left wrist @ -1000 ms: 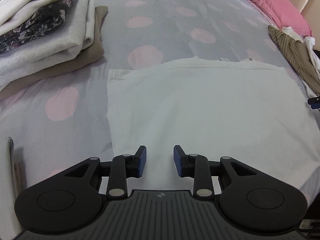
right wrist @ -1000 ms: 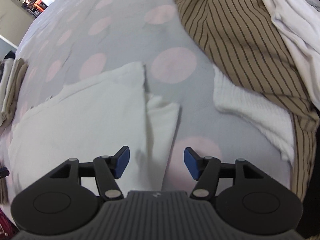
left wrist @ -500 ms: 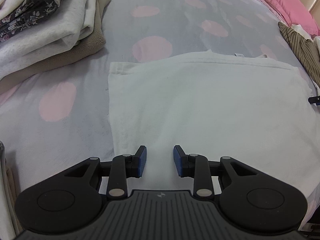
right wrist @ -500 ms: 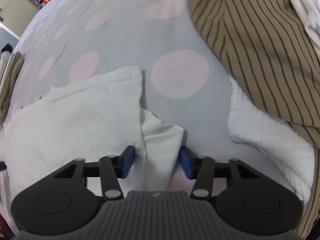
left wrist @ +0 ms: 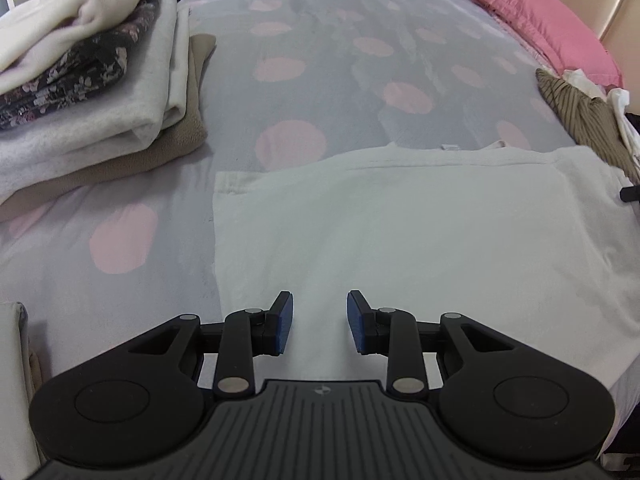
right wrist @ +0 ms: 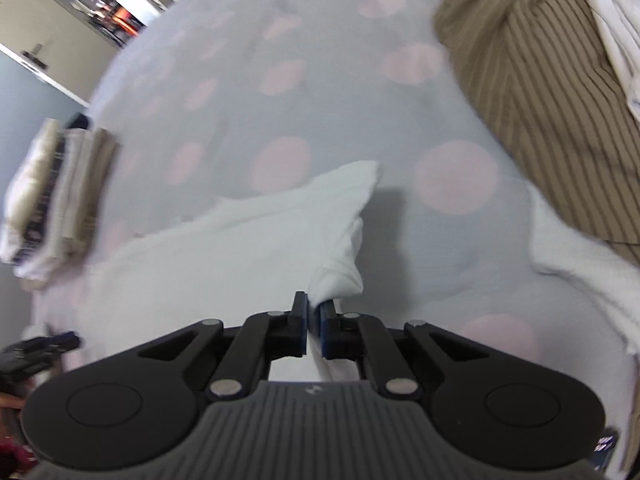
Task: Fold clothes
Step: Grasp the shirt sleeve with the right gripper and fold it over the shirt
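Spread over a grey bedsheet with pink dots [left wrist: 360, 20], the flat white cotton T-shirt [left wrist: 400, 232] lies beside a stack of folded fleece and floral garments [left wrist: 92, 80]. With jaws clenched, the right gripper [right wrist: 314, 310] pinches a soft, limp sleeve of the shirt, while the left gripper [left wrist: 319, 320] hovers released over the shirt's near part. Judging by this, the sleeve should be carried low and evenly across the shirt's body, so the thin cloth lands creaseless, clear of the brown striped garment [right wrist: 540, 100].

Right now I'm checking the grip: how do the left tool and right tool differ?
The left tool is open and holds nothing above the white shirt; the right tool is shut on the shirt's sleeve, lifting it. Both have blue pads.
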Demonstrator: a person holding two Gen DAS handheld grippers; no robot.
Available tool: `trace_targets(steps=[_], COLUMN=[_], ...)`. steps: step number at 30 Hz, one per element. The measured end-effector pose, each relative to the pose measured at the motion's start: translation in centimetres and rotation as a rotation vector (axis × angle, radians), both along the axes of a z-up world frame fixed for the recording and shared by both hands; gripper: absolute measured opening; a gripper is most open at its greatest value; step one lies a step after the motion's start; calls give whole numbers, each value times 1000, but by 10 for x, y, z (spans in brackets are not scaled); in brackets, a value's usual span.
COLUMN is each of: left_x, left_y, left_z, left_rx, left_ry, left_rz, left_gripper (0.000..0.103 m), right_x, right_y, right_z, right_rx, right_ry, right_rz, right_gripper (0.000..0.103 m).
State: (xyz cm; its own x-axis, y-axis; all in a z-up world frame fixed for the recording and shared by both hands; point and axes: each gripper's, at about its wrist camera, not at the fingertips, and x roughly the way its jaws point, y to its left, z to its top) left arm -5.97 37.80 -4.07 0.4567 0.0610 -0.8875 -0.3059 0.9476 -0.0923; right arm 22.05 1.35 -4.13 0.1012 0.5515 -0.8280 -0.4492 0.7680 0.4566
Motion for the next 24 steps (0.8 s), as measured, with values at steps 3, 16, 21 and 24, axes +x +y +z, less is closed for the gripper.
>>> trace_targets(steps=[3,16,21,24], left_x=[-7,-34,-42,-44], left_y=[-2,-4,7,12], left_z=[7,25,22,18], left_rx=[-17,-75,-78,-82], left_ry=[-30,-173,-180,-174], left_rz=[-18,-109,-83,-76], left_gripper=[28,24,22,21], right_x=[-19,-103,-133,-147], right_y=[11,129,186,220], right_z=[21,67,56,44], right_rx=[60,222,253,276], right_ry=[5,77,130,178], right_rz=[20,179,261,299], right_gripper=[7,6,5,5])
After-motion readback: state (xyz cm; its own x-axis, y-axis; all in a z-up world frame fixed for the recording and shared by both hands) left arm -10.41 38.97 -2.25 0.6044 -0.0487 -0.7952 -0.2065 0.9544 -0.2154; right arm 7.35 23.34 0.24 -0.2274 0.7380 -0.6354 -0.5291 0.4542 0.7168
